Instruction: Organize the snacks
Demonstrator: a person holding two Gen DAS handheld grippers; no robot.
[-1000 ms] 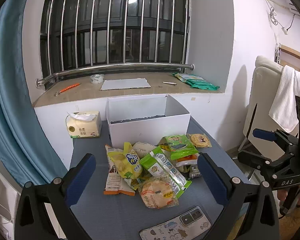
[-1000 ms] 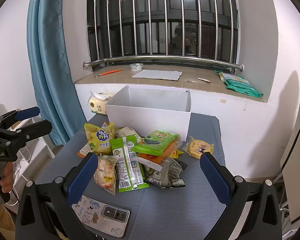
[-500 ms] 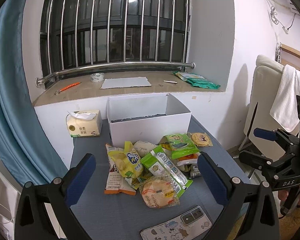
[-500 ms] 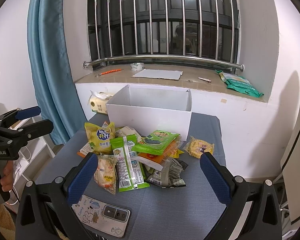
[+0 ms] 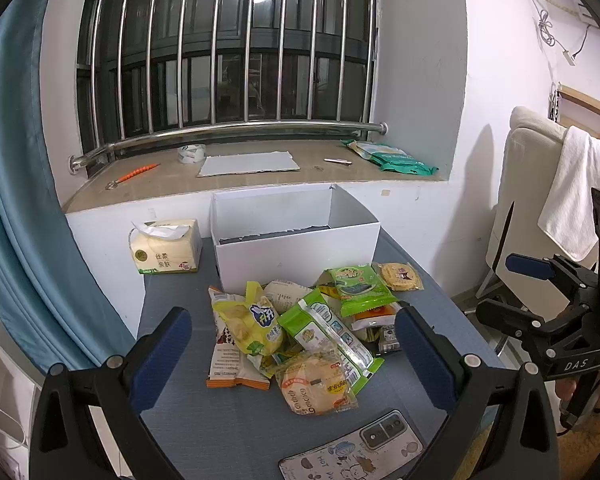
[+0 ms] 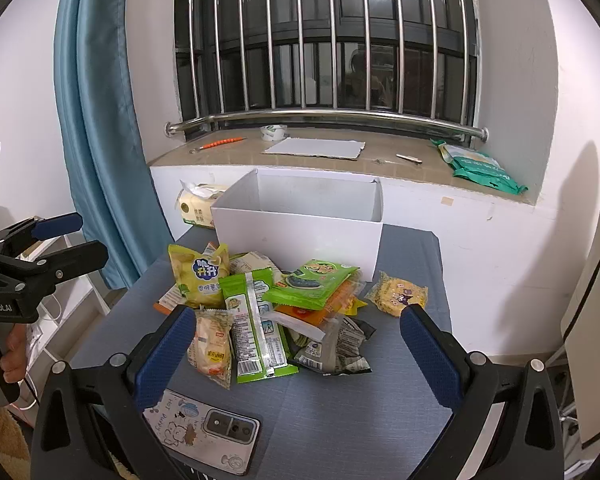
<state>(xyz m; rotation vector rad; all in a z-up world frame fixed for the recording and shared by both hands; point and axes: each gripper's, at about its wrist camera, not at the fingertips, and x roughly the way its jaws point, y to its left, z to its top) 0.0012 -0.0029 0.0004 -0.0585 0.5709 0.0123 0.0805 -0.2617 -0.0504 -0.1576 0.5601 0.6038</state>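
on the grey-blue table, just in front of the white box, a loose heap of snack packets: yellow chip bag, green pouches, round cracker pack. left gripper and right gripper both spread wide, holding nothing, hovering short of the heap

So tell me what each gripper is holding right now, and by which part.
Nothing is held. The left gripper and right gripper are both open above the snack pile, touching no packet. The white box holds no snacks.
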